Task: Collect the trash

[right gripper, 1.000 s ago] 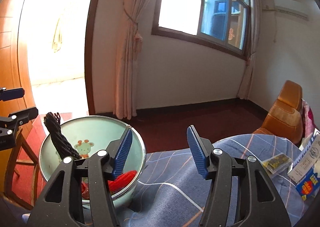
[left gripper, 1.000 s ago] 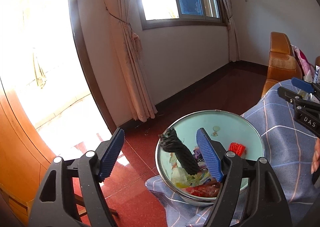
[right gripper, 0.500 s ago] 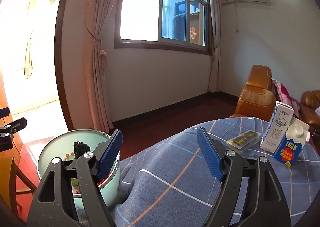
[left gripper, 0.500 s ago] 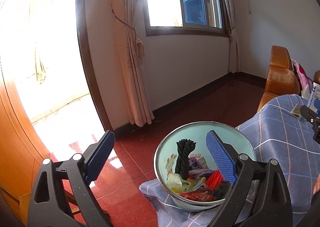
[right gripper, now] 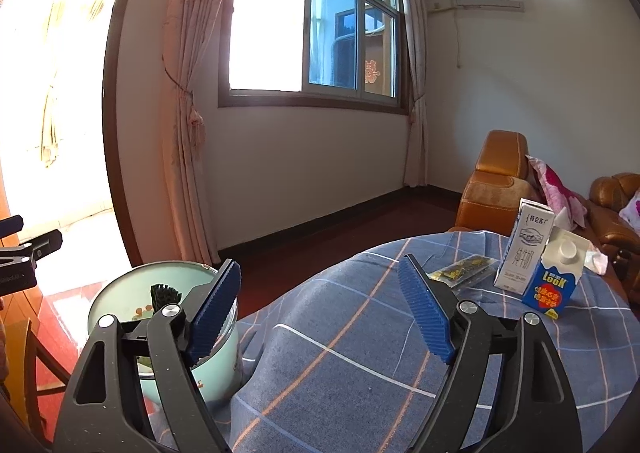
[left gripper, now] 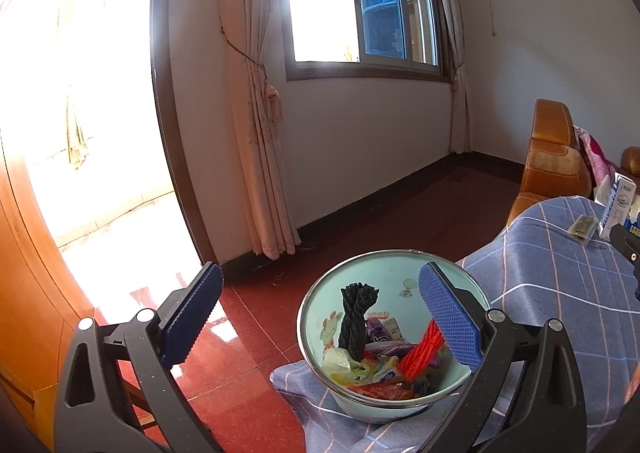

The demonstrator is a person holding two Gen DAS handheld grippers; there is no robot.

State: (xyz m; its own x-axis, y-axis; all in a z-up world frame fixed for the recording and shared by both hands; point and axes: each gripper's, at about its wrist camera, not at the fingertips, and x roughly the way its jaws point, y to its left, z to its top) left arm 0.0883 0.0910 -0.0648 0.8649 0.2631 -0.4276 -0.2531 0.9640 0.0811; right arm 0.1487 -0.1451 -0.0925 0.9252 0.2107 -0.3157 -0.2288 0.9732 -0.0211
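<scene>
Both tools are empty: left tool [left gripper: 316, 317] jaws spread wide, just opened further, nothing between them; right tool [right gripper: 320, 305] likewise apart and just opened, only tablecloth seen through the gap. Basin [left gripper: 320, 301] at the table [right gripper: 340, 353] edge is already loaded: black rope bundle [left gripper: 354, 317], red netting [left gripper: 422, 349], wrappers [left gripper: 360, 367]. Left to collect, farther back: 1 gold-printed sachet [right gripper: 464, 271], 1 white carton [right gripper: 524, 251], 1 blue carton [right gripper: 554, 279]. Judged more than half done.
</scene>
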